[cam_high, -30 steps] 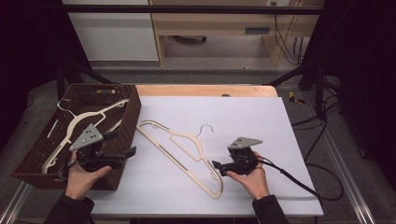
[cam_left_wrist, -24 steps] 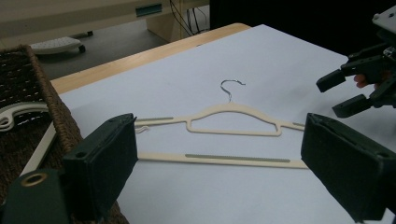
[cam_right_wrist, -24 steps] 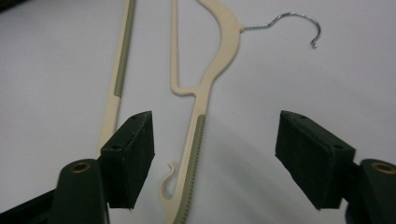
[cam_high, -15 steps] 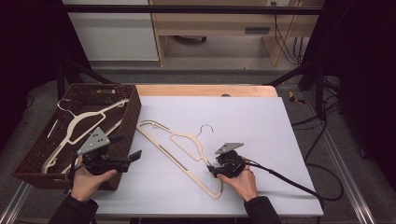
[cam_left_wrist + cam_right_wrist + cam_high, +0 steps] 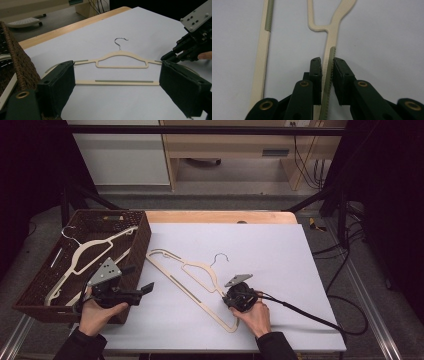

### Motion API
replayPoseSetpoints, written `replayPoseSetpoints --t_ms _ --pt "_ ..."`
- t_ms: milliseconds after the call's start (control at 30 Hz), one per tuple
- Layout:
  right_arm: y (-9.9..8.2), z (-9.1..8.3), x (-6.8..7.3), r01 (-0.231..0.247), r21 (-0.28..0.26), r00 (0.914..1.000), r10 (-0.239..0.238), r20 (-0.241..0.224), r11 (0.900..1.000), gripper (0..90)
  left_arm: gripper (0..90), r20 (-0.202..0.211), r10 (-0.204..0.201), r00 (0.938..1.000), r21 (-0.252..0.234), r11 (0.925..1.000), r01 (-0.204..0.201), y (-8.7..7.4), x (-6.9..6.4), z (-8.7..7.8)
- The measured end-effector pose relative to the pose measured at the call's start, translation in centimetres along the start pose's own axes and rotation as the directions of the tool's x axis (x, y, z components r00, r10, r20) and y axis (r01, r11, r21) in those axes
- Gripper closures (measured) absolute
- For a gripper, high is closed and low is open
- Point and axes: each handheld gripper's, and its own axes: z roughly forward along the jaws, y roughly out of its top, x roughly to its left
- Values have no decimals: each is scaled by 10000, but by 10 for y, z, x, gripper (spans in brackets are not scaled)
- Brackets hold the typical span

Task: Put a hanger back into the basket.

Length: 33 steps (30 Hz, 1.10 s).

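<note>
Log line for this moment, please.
right gripper: closing on hanger shoulder | left gripper: open, idle by basket

Basket (image 5: 135,251) walls the left (seemingly); white sheet (image 5: 280,250) lies open.

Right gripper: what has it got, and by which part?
The right gripper, whose jaws have just been closing, pinches the cream hanger on the table by its shoulder arm, at the grey ribbed strip. The left gripper holds nothing.
</note>
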Motion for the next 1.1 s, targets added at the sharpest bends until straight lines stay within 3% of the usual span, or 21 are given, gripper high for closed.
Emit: replayPoseSetpoints --t_ms 100,300,333,400,533,667,700,833,867,1100 --pt "2 0 -1 -581 26 9983 581 -91 9983 791 130 33 29 10000 50 10000 -29 -1 -1 2" --pt "-1 -4 -13 -305 138 9981 297 546 9994 793 131 75 57 10000 70 10000 -58 -1 -2 2" --pt "-1 -5 -13 -671 145 9963 662 543 9976 791 132 91 65 9999 79 9999 -66 -1 -2 2" --pt "-2 -6 -16 -683 144 9967 676 440 9976 766 132 111 89 9999 111 9999 -90 -1 -3 3" --pt "-3 -5 -14 -368 189 9978 357 558 9991 741 131 163 108 9998 214 9997 -111 -2 -5 6" --pt "-5 -4 -13 35 64 9981 -39 613 10000 787 131 211 179 9996 269 9995 -185 -1 -7 10" --pt "-4 -4 -12 -217 128 9981 210 583 9997 793 131 225 214 9995 313 9993 -221 0 -8 11" --pt "-4 -5 -13 -58 147 9987 50 510 9999 796 131 289 392 9988 396 9984 -403 4 -11 16" --pt "-4 -5 -15 317 85 9980 -321 540 9995 796 131 337 455 9984 451 9979 -470 6 -12 18" --pt "-1 -21 -18 620 -276 9967 -604 538 9977 797 130 521 712 9961 728 9945 -749 14 -19 32"
